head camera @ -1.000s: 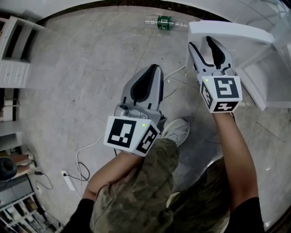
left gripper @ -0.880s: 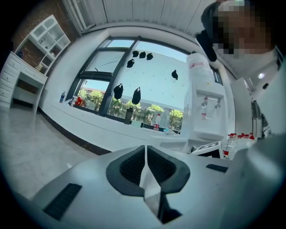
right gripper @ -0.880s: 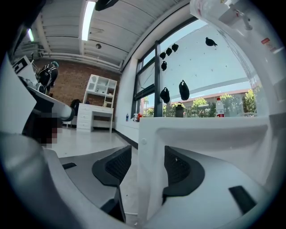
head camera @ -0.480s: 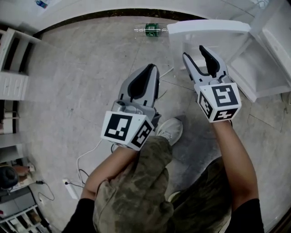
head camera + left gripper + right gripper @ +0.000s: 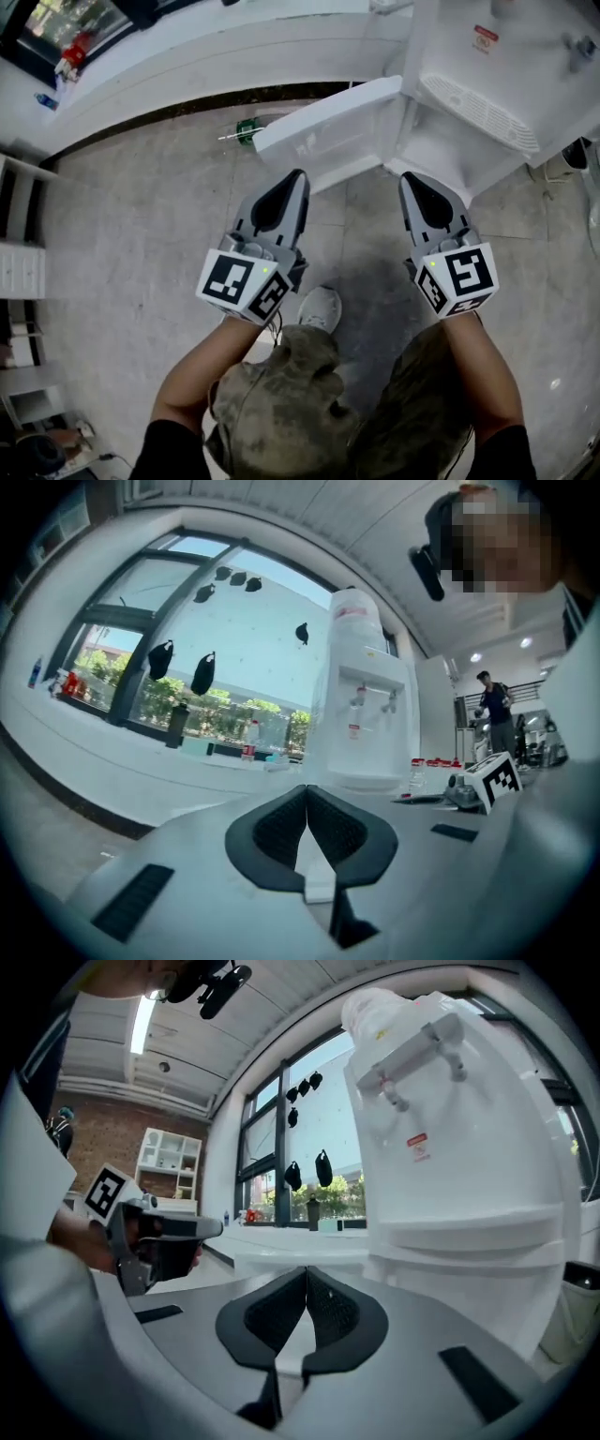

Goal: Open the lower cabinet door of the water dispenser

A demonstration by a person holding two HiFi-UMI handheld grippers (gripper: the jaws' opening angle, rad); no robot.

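Door [image 5: 328,128] of the low cupboard on the water dispenser [image 5: 487,94] stands wide open. In the head view the dispenser is white and sits in the upper right of the frame. The door sticks out from it toward the upper middle, and one end of the door is at the dispenser. Behind the far end of the door, a green bottle [image 5: 246,130] lies on the grey floor [image 5: 141,206]. The right gripper [image 5: 411,180] is just below the dispenser in the frame, near it but not touching it. Its jaws are pressed together with nothing between them. The left gripper [image 5: 297,178] is in the middle of the frame, just below the door and apart from it. Its jaws are pressed together too, and they hold nothing. Both grippers point up the frame, toward the dispenser. Below them are the person's two arms and camouflage trousers [image 5: 291,403]. One pale shoe [image 5: 320,307] shows on the floor between the grippers. A white shelf [image 5: 21,270] is at the left edge. In the left gripper view the dispenser stands in the middle, with a big window [image 5: 216,658] to its left.
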